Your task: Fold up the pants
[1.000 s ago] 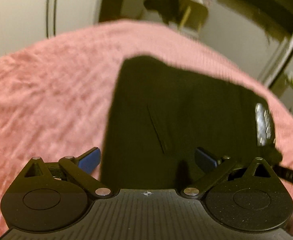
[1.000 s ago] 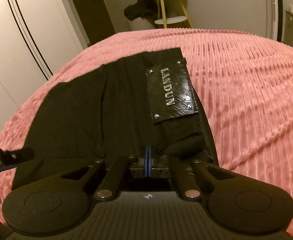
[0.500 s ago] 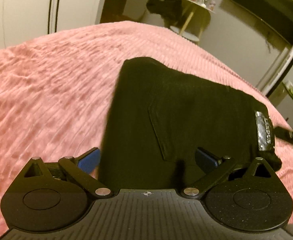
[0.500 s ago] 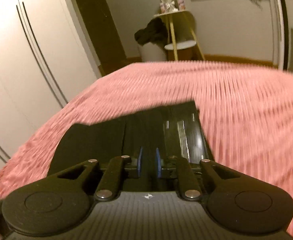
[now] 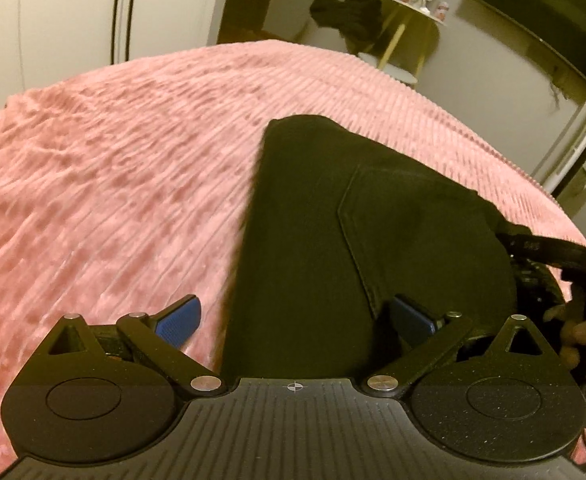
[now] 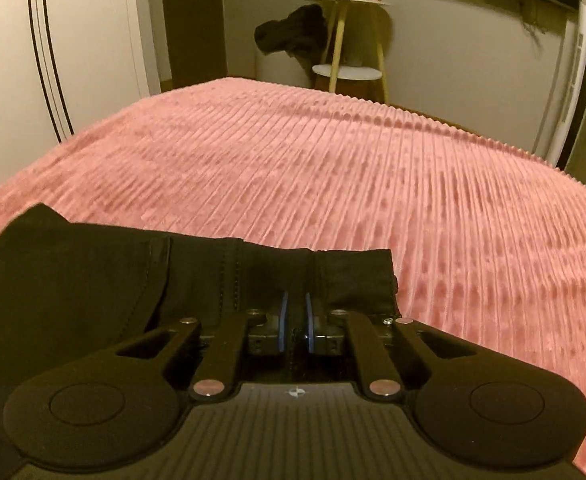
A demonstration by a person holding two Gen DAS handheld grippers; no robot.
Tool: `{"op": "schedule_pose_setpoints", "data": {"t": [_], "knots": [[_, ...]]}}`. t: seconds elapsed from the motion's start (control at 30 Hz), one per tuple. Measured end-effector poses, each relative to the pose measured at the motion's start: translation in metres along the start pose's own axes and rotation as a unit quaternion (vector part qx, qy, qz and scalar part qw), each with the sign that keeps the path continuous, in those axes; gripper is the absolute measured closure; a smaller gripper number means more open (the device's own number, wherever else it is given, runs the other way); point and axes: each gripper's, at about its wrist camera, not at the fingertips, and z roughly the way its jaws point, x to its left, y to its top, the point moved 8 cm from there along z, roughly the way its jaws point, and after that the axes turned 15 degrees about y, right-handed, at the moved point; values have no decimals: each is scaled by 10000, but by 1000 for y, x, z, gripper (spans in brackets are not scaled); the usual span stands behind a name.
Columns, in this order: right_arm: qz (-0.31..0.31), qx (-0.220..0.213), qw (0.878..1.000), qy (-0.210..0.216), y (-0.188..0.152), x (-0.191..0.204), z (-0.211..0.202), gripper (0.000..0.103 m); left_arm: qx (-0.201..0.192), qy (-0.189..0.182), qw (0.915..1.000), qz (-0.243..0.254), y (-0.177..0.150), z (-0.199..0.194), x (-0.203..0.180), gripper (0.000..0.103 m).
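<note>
The right gripper (image 6: 296, 322) has its blue fingers (image 6: 282, 322) drawn to a narrow slit and closing. Dark cloth fills the slit, but whether the pads already press it cannot be told. This gripper sits at the near edge of the black pants (image 6: 105, 280), at a stitched, banded edge that runs across just beyond the fingertips.

The left gripper (image 5: 293, 320) stands wide, with nothing gripped. Its left blue finger (image 5: 177, 320) hangs over the pink cover, and the right one (image 5: 413, 318) lies over the black cloth, so the left edge of the folded pants (image 5: 333, 220) runs between them.

In the left wrist view the pants lie as a flat, dark, folded block on the bed (image 5: 113, 180), with a rounded far corner and a stitched pocket seam (image 5: 353, 240) curving down the middle. At the right edge of that view the other gripper's black body (image 5: 549, 250) reaches the pants' right side, and part of the person's hand (image 5: 585, 332) shows below it.

The bed is covered by a pink ribbed blanket (image 6: 373, 180) that spreads wide beyond the pants. Past its far edge stands a small round side table (image 6: 347, 36) with yellow legs, some small items on its top and a lower shelf. A dark heap of cloth (image 6: 293, 36) sits just left of it. White wardrobe doors (image 6: 13, 60) with thin dark lines line the left wall.
</note>
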Motion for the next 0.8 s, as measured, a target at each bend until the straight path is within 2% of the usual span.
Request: {"op": "schedule_pose_setpoints", "data": {"t": [0.1,0.17,0.23,0.27,0.33,0.4,0.53,0.6,0.7,0.73,0.77,0.8], "knots": [[273,-172,9994,140,5,6,-29,92,-72,-18,10000,19,-1,-5,0,0],[497,-374,9979,181,-2,9,-56,74,-142,-83,9999,2,0,-8,0,0],[598,-552,9964,231,-19,17,-85,64,-179,-115,9998,2,1,-10,-2,0],[529,-542,9971,124,-30,20,-97,64,-192,-125,9997,31,1,-11,-3,0],[385,-208,9990,-83,-54,23,-106,62,-233,-162,9995,105,1,-15,-6,0],[190,-73,9997,-136,-67,23,-108,62,-295,-220,9991,213,1,-19,-11,0],[34,20,9999,-163,-70,23,-100,60,-157,-102,9989,429,-4,-16,-18,0],[92,-28,9999,-66,-67,22,-103,57,107,17,9990,427,-8,-10,-14,0],[585,-277,9974,314,-62,11,-118,54,290,-19,9996,50,-7,-7,0,0],[866,-367,9946,429,-61,3,-123,45,279,-87,9995,-95,-5,-9,4,0],[1158,-477,9909,487,-61,-6,-127,32,291,-142,9992,-234,-4,-9,7,0],[1390,-522,9878,476,-62,-17,-130,30,332,-181,9987,-336,-3,-8,9,0]]}}
